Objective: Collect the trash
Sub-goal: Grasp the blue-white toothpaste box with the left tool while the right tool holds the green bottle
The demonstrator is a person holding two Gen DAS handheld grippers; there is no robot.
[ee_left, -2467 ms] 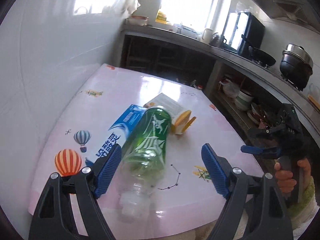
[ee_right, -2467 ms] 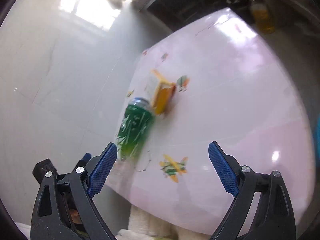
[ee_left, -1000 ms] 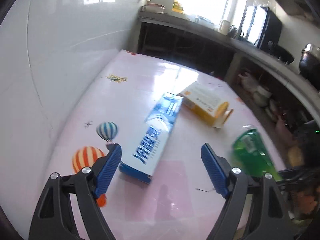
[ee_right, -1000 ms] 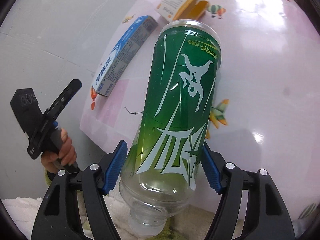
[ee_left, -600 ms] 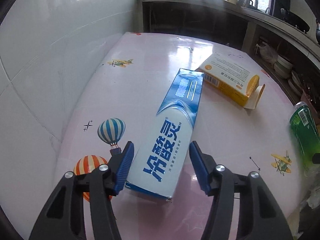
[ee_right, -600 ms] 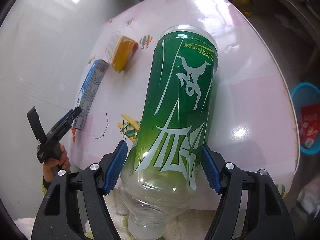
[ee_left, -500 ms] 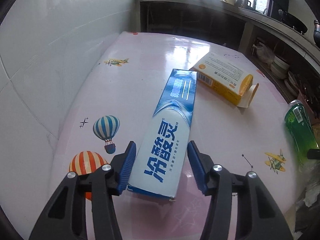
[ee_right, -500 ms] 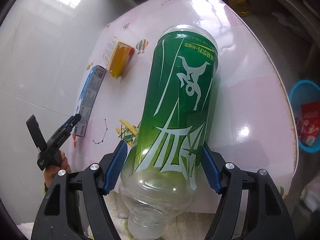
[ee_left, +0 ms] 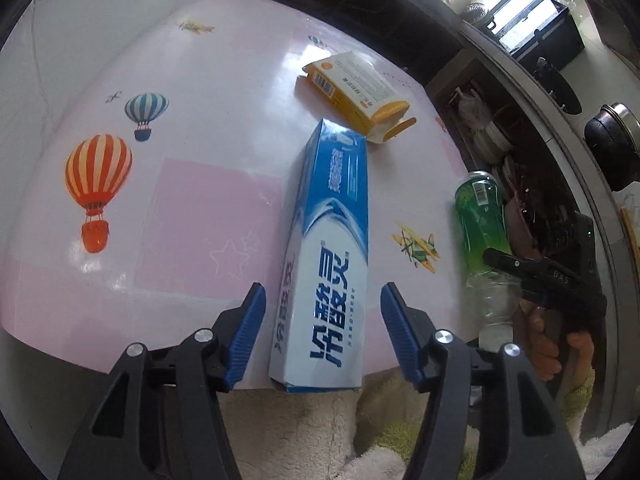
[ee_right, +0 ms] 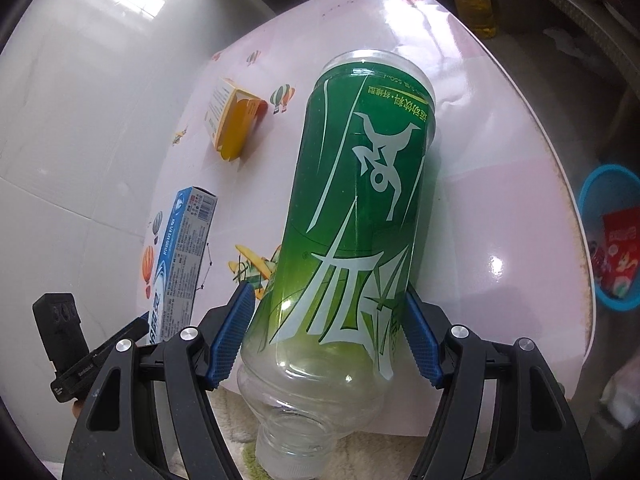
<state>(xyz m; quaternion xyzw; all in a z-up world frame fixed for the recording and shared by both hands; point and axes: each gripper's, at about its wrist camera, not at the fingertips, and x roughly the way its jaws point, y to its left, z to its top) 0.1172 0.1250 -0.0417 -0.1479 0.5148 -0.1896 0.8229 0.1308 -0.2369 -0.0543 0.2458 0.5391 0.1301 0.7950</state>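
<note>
Moved: your left gripper (ee_left: 322,332) has swung in over the blue toothpaste box (ee_left: 328,264), which half a second ago lay flat on the pink table (ee_left: 208,208); its near end now juts past the table edge, between your blue pads.
Left jaws: they have just been opening a little after narrowing; the box sits in the gap with daylight on both sides, so you straddle it but do not yet grip it.
Right gripper (ee_right: 326,332): both pads press the lower body of the green bottle (ee_right: 360,200), neck toward you, base pointing away over the table.
Bottle vs 2.5 s ago: it lay on the table beside the toothpaste box; now it is carried.
Orange box (ee_left: 356,92): on the table with its flap open, just beyond the far end of the toothpaste box.
Blue bin (ee_right: 612,236): on the floor past the table's right edge, with red packaging inside.
Meaning: 1 piece is in hand and 2 remain; I judge you need to close on the toothpaste box next.
</note>
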